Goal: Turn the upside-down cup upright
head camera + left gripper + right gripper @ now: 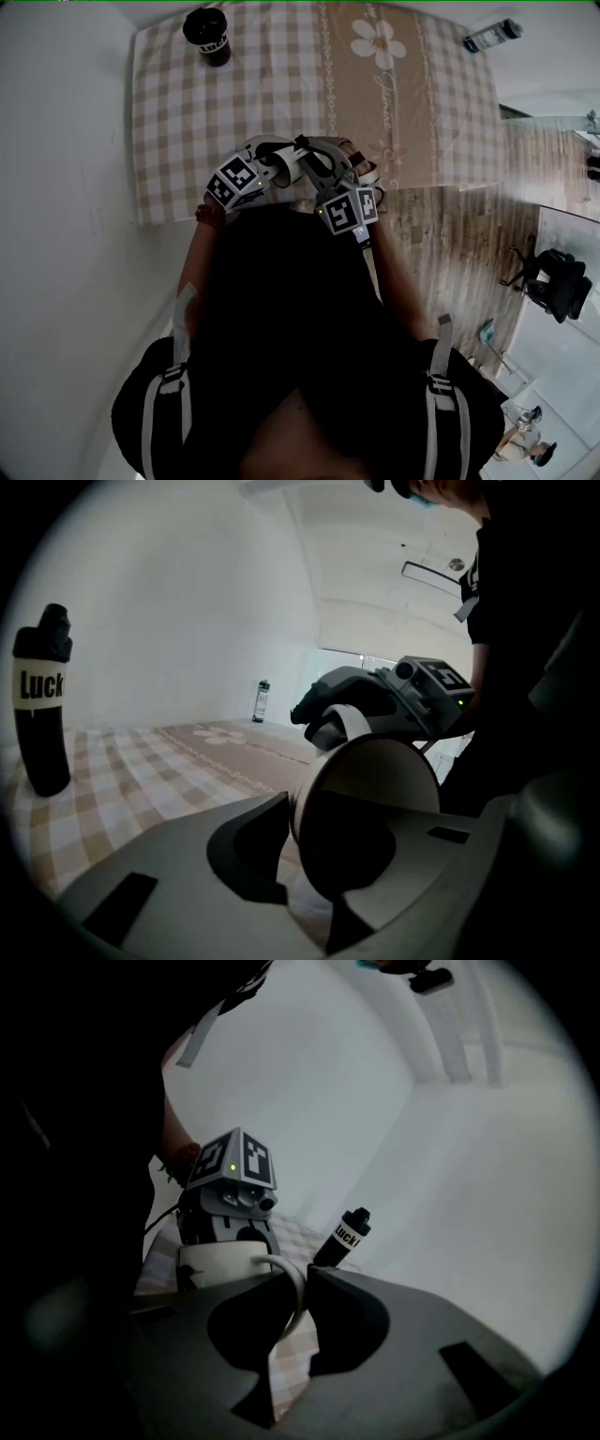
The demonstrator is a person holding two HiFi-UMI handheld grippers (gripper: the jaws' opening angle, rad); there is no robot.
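Left gripper (314, 860) clamps the white ceramic cup (375, 771) by its rim; right gripper (302, 1288) is clenched on the handle (279, 1267). Cup hangs tilted mid-frame above checked tablecloth (187, 112): judged partly turned, upright setting remains.

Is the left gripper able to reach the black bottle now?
Probably not yet: the left gripper is closed on the cup, so it is busy, and the bottle stands far across the table.

tilted white cup (375, 780), wall pinched in left gripper (309, 855) jaws, black bottle (42, 705) left
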